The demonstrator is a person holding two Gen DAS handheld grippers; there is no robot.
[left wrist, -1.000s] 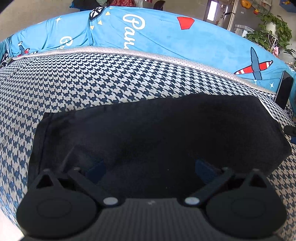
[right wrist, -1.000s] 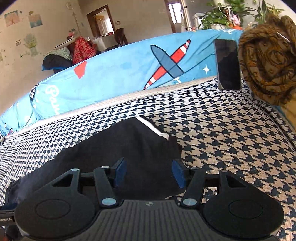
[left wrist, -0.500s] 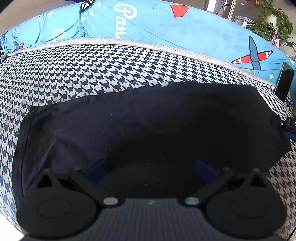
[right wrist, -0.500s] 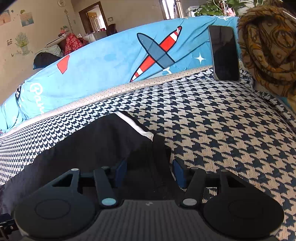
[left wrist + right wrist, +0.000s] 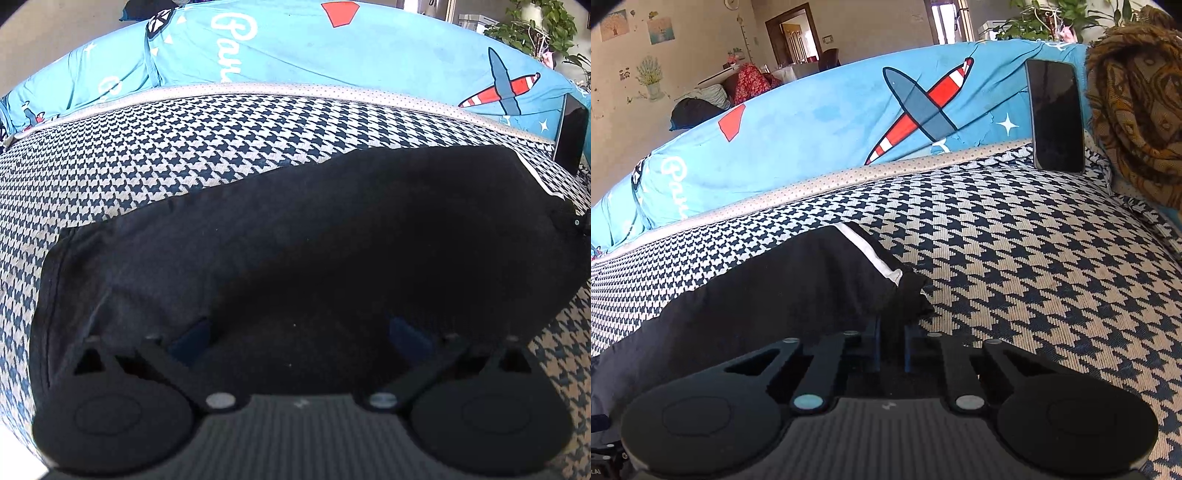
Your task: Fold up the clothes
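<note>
— Where is the black garment (image 5: 314,236)?
— Spread flat on the houndstooth sofa seat (image 5: 147,162), near its front edge, its white-striped end toward the phone (image 5: 1055,114) that leans on the blue cover (image 5: 820,122).
— And the right claw (image 5: 891,341)?
— Its jaws have just been closing; they pinch the garment's corner.
— The left claw (image 5: 299,332)?
— Spread wide over the cloth, gripping nothing.

One black garment (image 5: 768,295); one phone (image 5: 1056,114); one brown patterned cloth (image 5: 1137,110); one blue printed cover (image 5: 820,122); two grippers.
</note>
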